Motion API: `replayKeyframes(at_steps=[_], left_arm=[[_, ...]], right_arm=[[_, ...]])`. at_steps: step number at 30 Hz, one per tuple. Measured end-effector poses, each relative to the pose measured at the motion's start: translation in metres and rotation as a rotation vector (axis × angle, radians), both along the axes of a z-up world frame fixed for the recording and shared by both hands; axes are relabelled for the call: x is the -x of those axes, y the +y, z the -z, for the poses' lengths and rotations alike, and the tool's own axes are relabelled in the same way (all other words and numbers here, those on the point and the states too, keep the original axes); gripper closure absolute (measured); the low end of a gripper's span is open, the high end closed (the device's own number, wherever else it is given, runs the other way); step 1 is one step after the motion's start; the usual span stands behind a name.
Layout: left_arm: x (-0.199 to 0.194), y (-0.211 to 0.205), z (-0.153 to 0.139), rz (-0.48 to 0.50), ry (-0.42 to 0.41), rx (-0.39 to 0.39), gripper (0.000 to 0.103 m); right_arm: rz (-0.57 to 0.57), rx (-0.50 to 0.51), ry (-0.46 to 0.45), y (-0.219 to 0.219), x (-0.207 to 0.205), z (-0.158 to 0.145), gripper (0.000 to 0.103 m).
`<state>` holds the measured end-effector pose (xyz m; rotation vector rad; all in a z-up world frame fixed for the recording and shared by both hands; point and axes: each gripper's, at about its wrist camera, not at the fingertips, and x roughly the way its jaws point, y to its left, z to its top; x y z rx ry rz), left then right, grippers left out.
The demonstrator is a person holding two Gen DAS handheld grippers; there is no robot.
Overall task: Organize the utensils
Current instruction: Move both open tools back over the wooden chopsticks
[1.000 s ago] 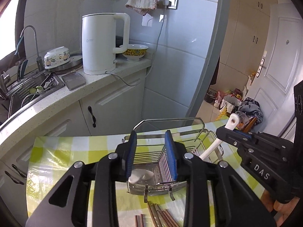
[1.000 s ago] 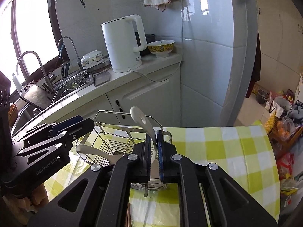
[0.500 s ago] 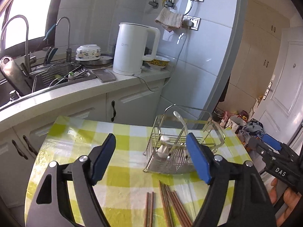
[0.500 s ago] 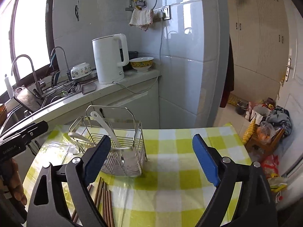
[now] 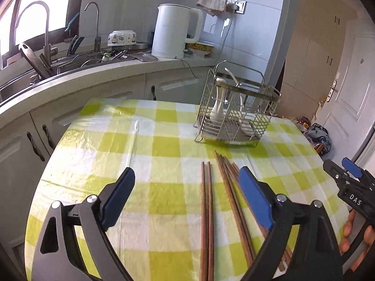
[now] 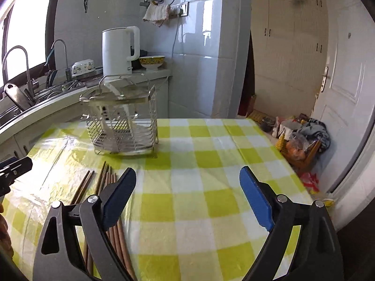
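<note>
Left wrist view: the left hand-held gripper [image 5: 186, 201] hangs over the checked worktop [image 5: 131, 140], its blue pads spreading apart with nothing clamped; a pair of wooden chopsticks [image 5: 207, 210] lies between the fingers on the cloth, long axis running away from the camera toward the wire utensil rack [image 5: 236, 114]; a larger bundle of chopsticks [image 5: 230, 187] fans just to its right, partly under the right-side finger; the rack stands farther off, holding white ceramic spoons [image 5: 218, 103]; the right hand-held gripper [image 5: 346, 173] shows at the right edge, clear of the sticks.

Right wrist view: the right hand-held gripper [image 6: 187, 201] is spread wide and empty over bare cloth; the chopsticks [image 6: 105, 182] lie off to its left, running under its left-side finger, same axis toward the rack [image 6: 124, 121]; the left tool's tip [image 6: 14, 168] sits at the left edge.

Judgement: the left one is nearer and already straddles the pair, so closing across the sticks' width looks the likelier pick.
</note>
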<state>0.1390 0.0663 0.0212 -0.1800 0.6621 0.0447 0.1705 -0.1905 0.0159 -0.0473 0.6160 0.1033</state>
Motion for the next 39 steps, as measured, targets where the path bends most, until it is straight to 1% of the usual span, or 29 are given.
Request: replayKeyframes(at_steps=[3, 4, 6, 8, 10, 13, 19, 22, 27, 31, 33, 37, 39], left_arm=[[0.009, -0.001, 0.015, 0.025, 0.026, 0.004, 0.016], [0.010, -0.001, 0.020, 0.032, 0.041, 0.007, 0.017], [0.009, -0.003, 0.030, 0.049, 0.067, 0.004, 0.025], [0.008, -0.007, 0.039, 0.070, 0.095, -0.013, 0.036], [0.004, -0.010, 0.048, 0.097, 0.123, -0.013, 0.042], [0.000, -0.012, 0.056, 0.105, 0.137, -0.008, 0.043], [-0.007, -0.017, 0.060, 0.123, 0.139, -0.012, 0.043], [-0.010, -0.017, 0.061, 0.128, 0.146, -0.010, 0.043], [-0.016, -0.018, 0.066, 0.139, 0.159, -0.011, 0.043], [-0.022, -0.021, 0.072, 0.145, 0.171, -0.006, 0.043], [-0.024, -0.023, 0.075, 0.152, 0.173, -0.010, 0.043], [-0.030, -0.026, 0.077, 0.157, 0.178, -0.011, 0.043], [-0.031, -0.026, 0.077, 0.157, 0.179, -0.015, 0.043]], right_arm=[[-0.035, -0.018, 0.064, 0.001, 0.008, 0.016, 0.019], [-0.075, -0.031, 0.096, 0.003, 0.010, 0.023, 0.019], [-0.115, -0.051, 0.140, 0.008, 0.011, 0.034, 0.019], [-0.146, -0.067, 0.188, 0.015, 0.010, 0.046, 0.019], [-0.167, -0.074, 0.227, 0.022, 0.006, 0.055, 0.019], [-0.177, -0.053, 0.266, 0.036, -0.002, 0.068, 0.019], [-0.188, 0.012, 0.315, 0.051, -0.017, 0.088, 0.020], [-0.188, 0.007, 0.331, 0.048, -0.024, 0.094, 0.022], [-0.155, -0.004, 0.332, 0.033, -0.031, 0.096, 0.023], [-0.130, 0.011, 0.335, 0.024, -0.035, 0.098, 0.023], [-0.144, -0.041, 0.332, 0.021, -0.035, 0.093, 0.023], [-0.202, -0.011, 0.325, 0.038, -0.034, 0.089, 0.023], [-0.206, 0.008, 0.329, 0.043, -0.034, 0.091, 0.023]])
